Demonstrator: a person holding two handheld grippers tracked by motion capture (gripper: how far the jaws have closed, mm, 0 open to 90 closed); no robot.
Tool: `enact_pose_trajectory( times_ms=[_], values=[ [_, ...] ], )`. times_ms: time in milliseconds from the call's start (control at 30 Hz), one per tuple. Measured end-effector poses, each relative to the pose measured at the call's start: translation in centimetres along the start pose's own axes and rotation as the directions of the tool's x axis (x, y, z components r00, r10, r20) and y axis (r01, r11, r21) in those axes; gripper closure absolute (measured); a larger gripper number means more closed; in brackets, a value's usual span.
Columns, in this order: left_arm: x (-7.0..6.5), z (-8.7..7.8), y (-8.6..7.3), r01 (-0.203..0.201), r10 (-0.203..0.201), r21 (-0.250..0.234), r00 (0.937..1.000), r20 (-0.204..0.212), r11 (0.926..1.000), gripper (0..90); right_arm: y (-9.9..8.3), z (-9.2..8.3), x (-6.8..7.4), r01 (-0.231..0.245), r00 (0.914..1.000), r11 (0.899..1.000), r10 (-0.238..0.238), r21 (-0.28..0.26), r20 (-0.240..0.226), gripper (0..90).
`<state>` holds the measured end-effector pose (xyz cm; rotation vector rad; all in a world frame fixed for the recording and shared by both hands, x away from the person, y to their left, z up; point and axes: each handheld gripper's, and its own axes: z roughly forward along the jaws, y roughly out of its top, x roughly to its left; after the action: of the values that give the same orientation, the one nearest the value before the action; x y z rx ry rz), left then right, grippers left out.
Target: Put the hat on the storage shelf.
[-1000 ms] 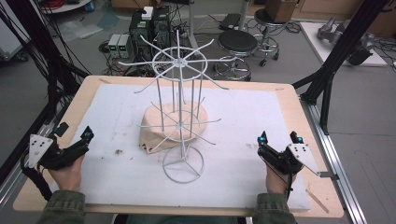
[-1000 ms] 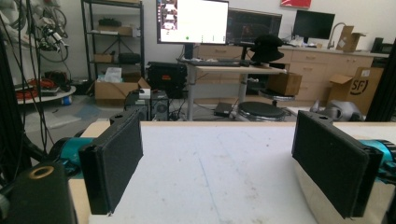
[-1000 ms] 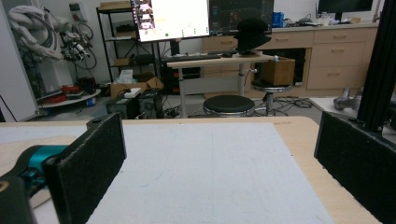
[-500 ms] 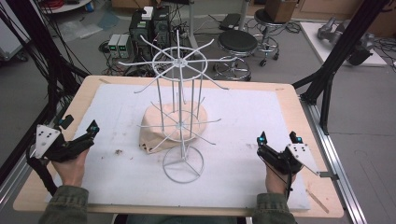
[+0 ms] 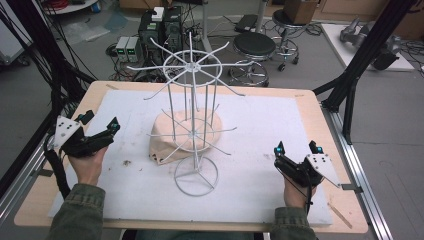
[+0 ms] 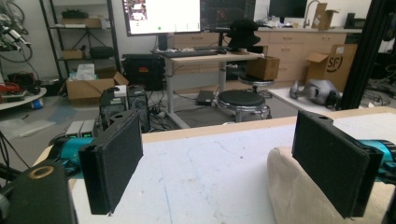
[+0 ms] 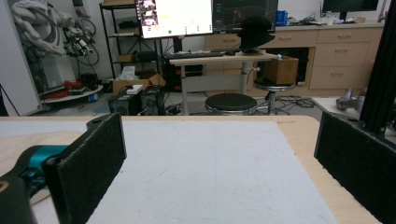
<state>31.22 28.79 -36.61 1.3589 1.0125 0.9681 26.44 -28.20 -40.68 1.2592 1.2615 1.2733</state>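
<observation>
The left gripper (image 5: 97,131) has been lifted off the counter (image 5: 310,107) and turned toward the middle over the last second; a second ago it was resting low at the left edge, and now it is held higher, its tips aimed at the cloth hat (image 5: 187,135). Its jaws are spread wide, with nothing between them. In the left gripper view the hat (image 6: 299,196) is seen close in, behind the right-hand jaw and low in the frame, so the approach is judged to have begun but contact has not been made.

The right gripper (image 5: 296,150) has not been moved in that time. It is kept near the right edge of the white mat (image 5: 270,115), well apart from the hat, with its jaws likewise spread and empty. In the right gripper view a bare stretch of mat (image 7: 210,163) lies ahead of it.

The hat lies on the mat at the centre, just behind the foot of the white wire rack (image 5: 192,125), and the rack's lower spokes are seen across it. The rack's arms are bare. The change is read as the start of a reach by the left side for the hat, probably so that it can be hung on the rack; the wires close around the hat will have to be avoided.
</observation>
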Motion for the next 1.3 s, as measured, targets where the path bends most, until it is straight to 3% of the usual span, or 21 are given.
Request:
enact_pose_trajectory(
  times_ms=[300, 700, 1100, 1300],
  values=[
    [-0.5, 1.8, 0.8, 0.005, -0.005, 0.013, 0.9999, 0.013, 0.9999, 16.6, 0.0, 0.0, 0.0, -0.002, 1.0, 1.0, 0.002, -0.001, -0.002, 1.3],
    [-1.1, 4.5, 2.6, -0.007, -0.002, 0.092, 0.995, 0.1, 0.9957, 16.6, 0.0, 0.0, 0.1, -0.003, 1.0, 1.0, 0.003, -0.003, -0.004, 1.3],
    [-2.3, 7.9, 4.1, -0.04, 0.015, 0.128, 0.9817, 0.19, 0.9909, 16.6, 0.0, 0.0, 0.1, 0.005, 1.0, 1.0, -0.005, -0.007, -0.003, 1.3],
    [-2.9, 9.1, 4.6, -0.055, 0.026, 0.134, 0.977, 0.212, 0.9894, 16.6, 0.0, 0.0, 0.1, 0.001, 1.0, 1.0, -0.001, -0.008, -0.003, 1.3]
  ],
)
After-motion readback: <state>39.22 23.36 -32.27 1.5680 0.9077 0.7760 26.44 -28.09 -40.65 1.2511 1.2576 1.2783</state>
